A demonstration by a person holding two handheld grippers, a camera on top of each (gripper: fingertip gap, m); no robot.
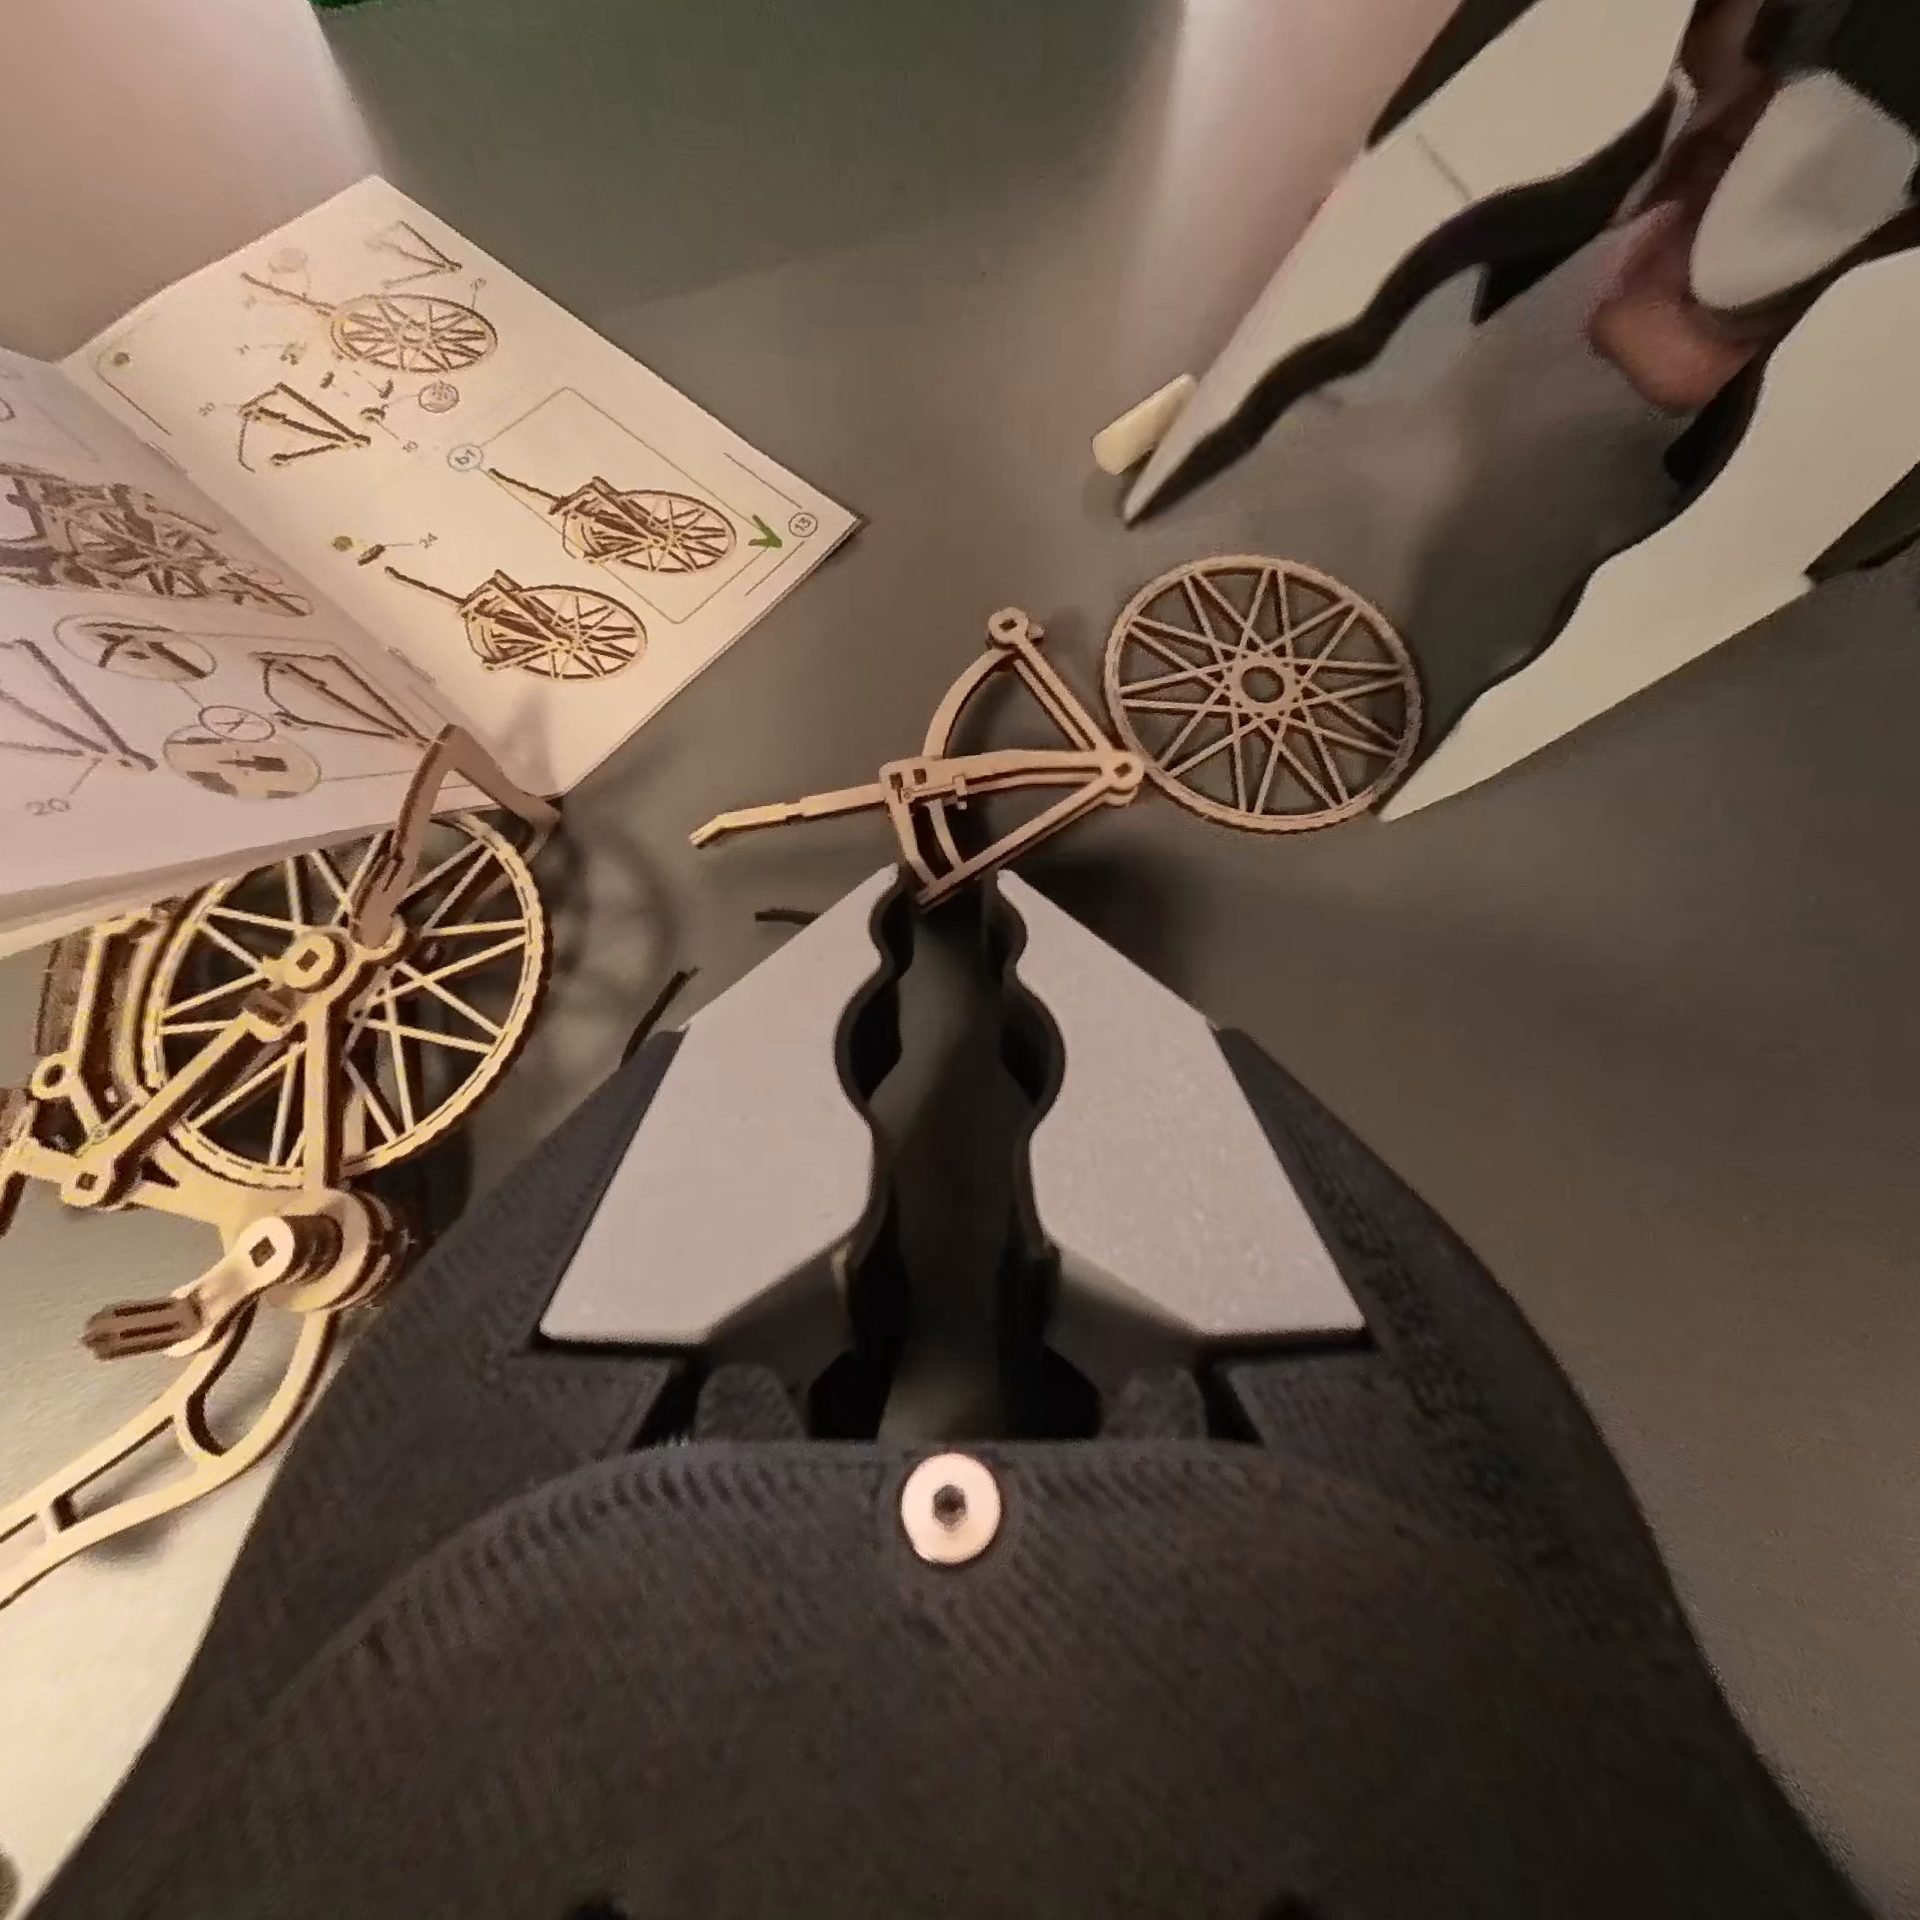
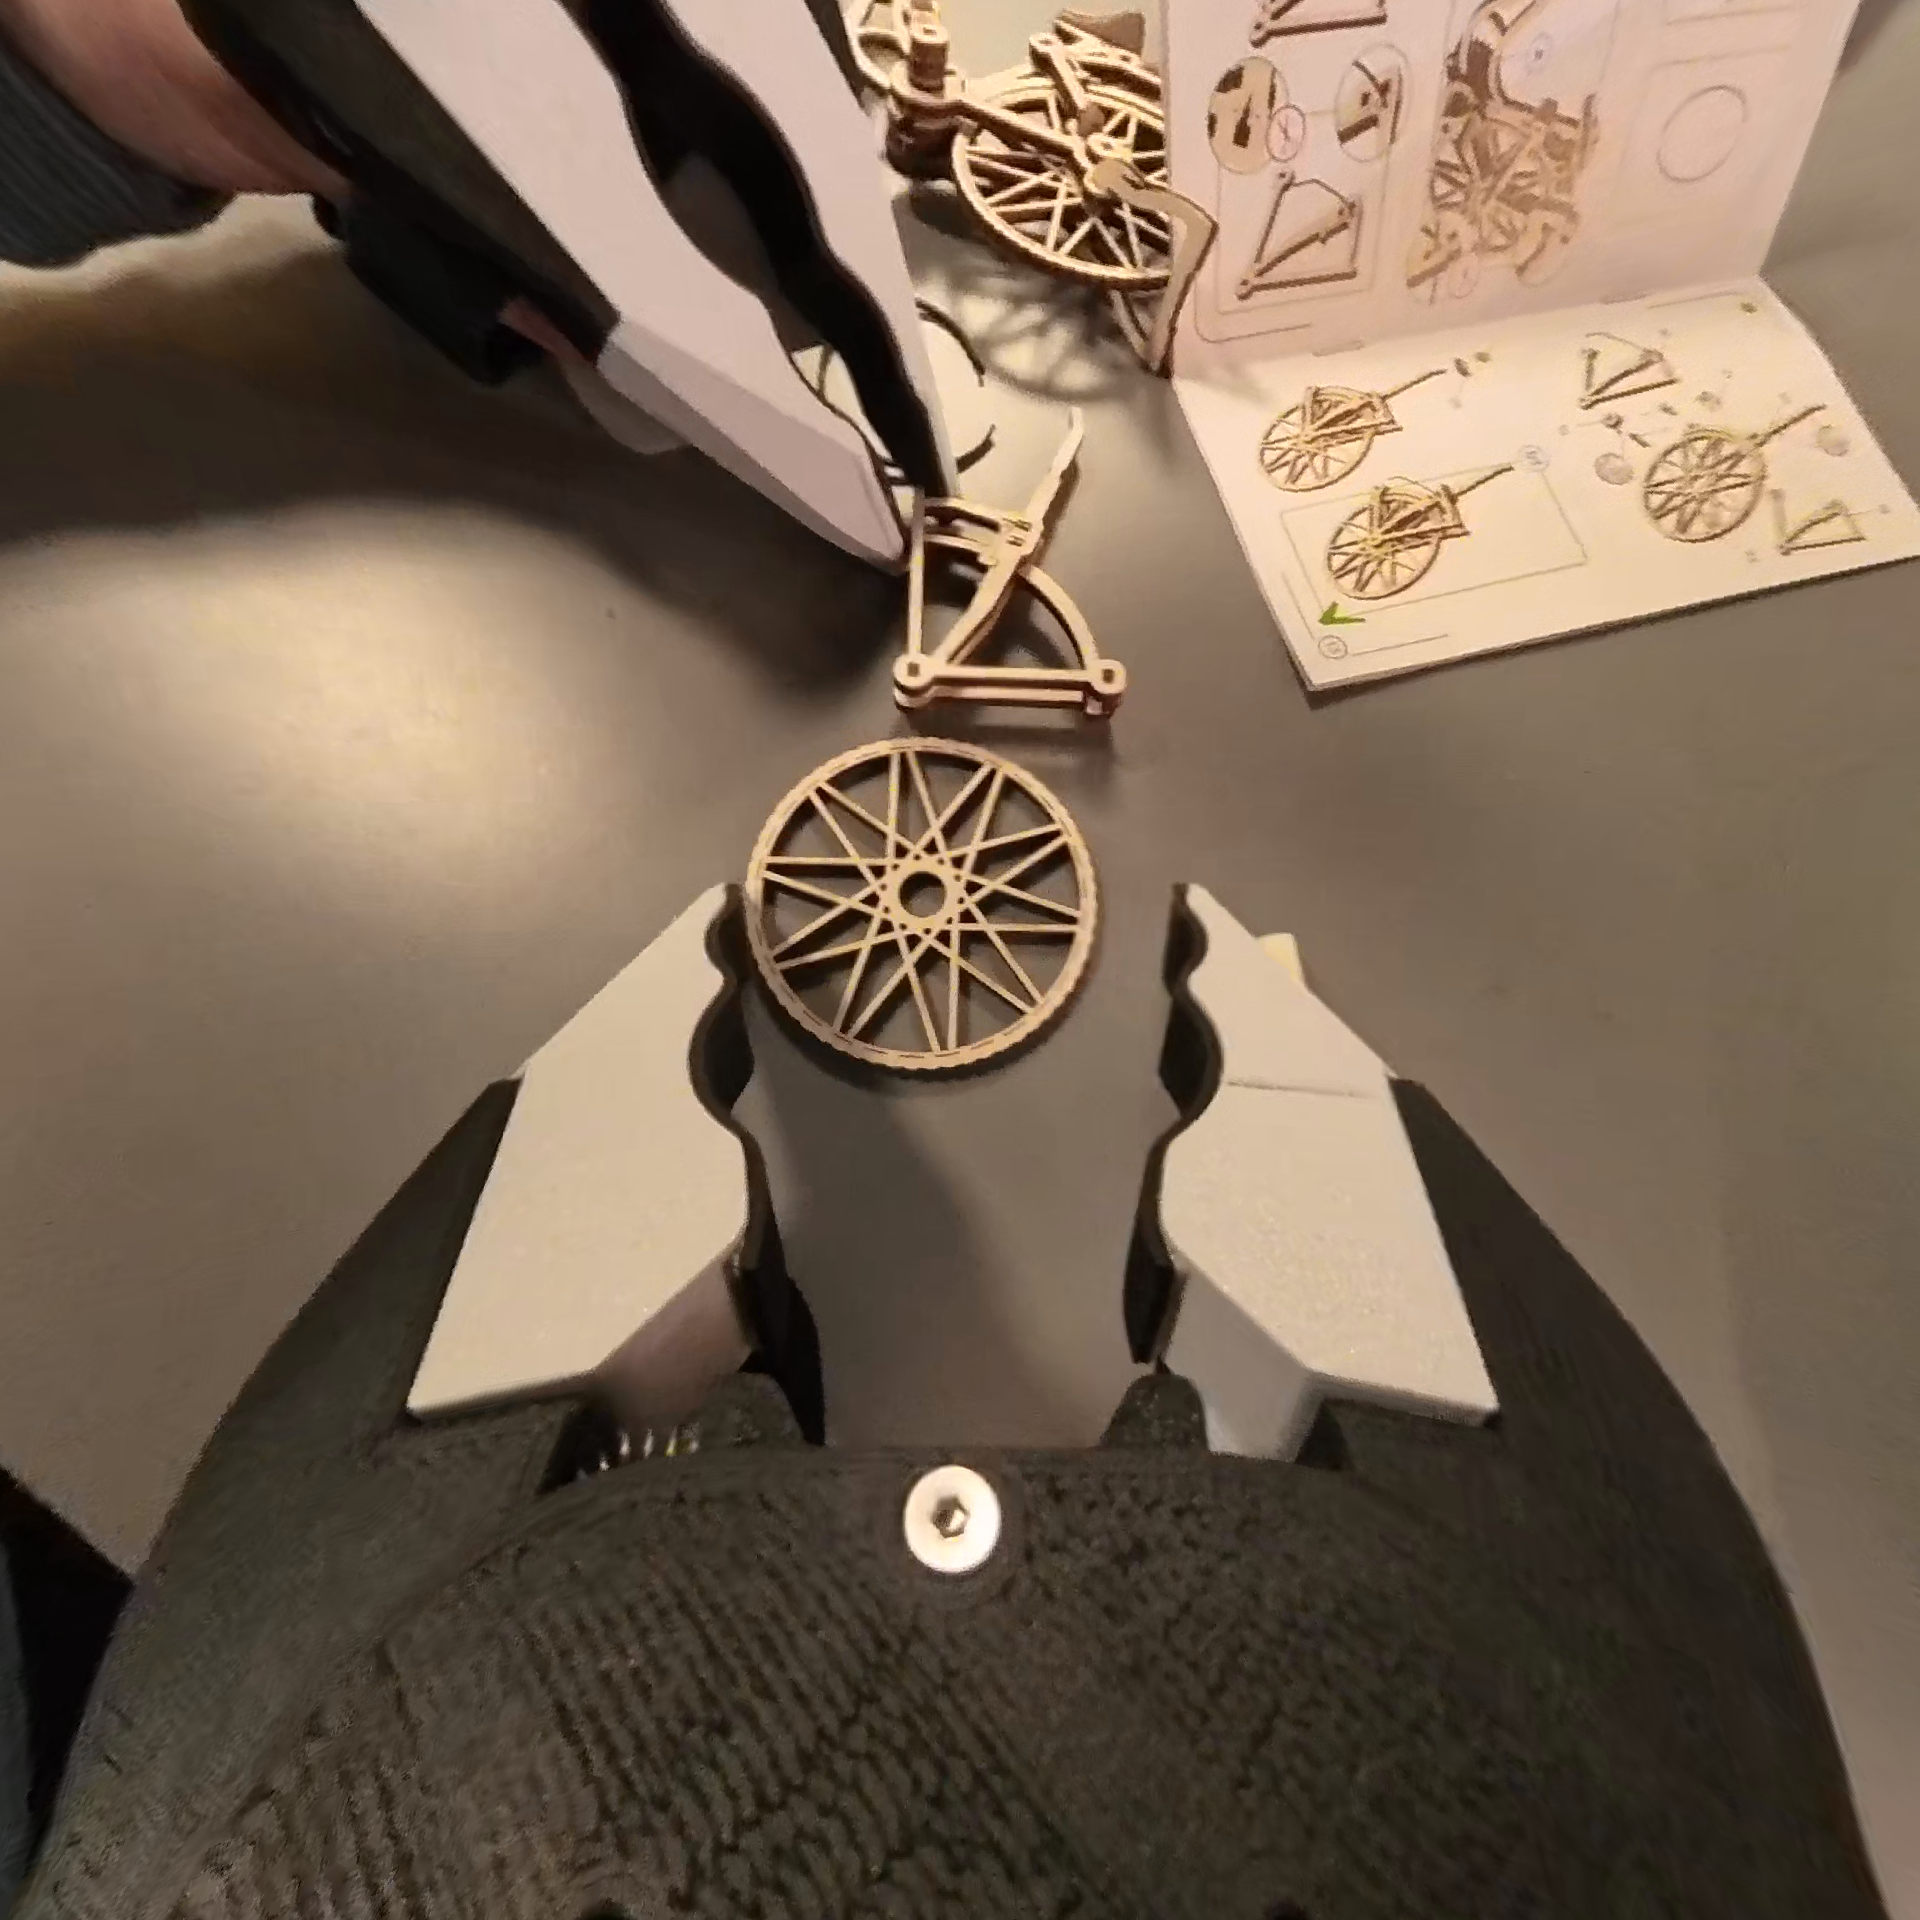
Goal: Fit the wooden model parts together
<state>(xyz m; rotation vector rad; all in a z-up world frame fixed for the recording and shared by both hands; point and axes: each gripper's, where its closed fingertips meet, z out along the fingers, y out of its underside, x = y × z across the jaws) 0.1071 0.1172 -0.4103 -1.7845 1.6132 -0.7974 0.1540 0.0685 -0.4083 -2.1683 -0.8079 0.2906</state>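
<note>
A flat spoked wooden wheel (image 2: 921, 921) lies on the grey table between the fingers of my open right gripper (image 2: 956, 899). One fingertip (image 2: 717, 925) sits at its rim. A wooden fork frame (image 2: 1003, 623) with a curved arc and a thin stem lies just beyond the wheel. My left gripper (image 2: 920, 514) is shut on a corner of that frame. In the left wrist view the left gripper (image 1: 945, 883) pinches the frame (image 1: 997, 774) at its near end. The wheel (image 1: 1260, 691) lies beyond it, under the right gripper (image 1: 1262, 660).
A partly built wooden bicycle model (image 1: 312, 987) stands at the left, against an open instruction booklet (image 1: 416, 468); both show at the far side in the right wrist view, model (image 2: 1060, 187) and booklet (image 2: 1507, 468). A small cream peg (image 1: 1138, 426) lies by the right gripper. Some 8 cm of space lies between my two pairs of fingers.
</note>
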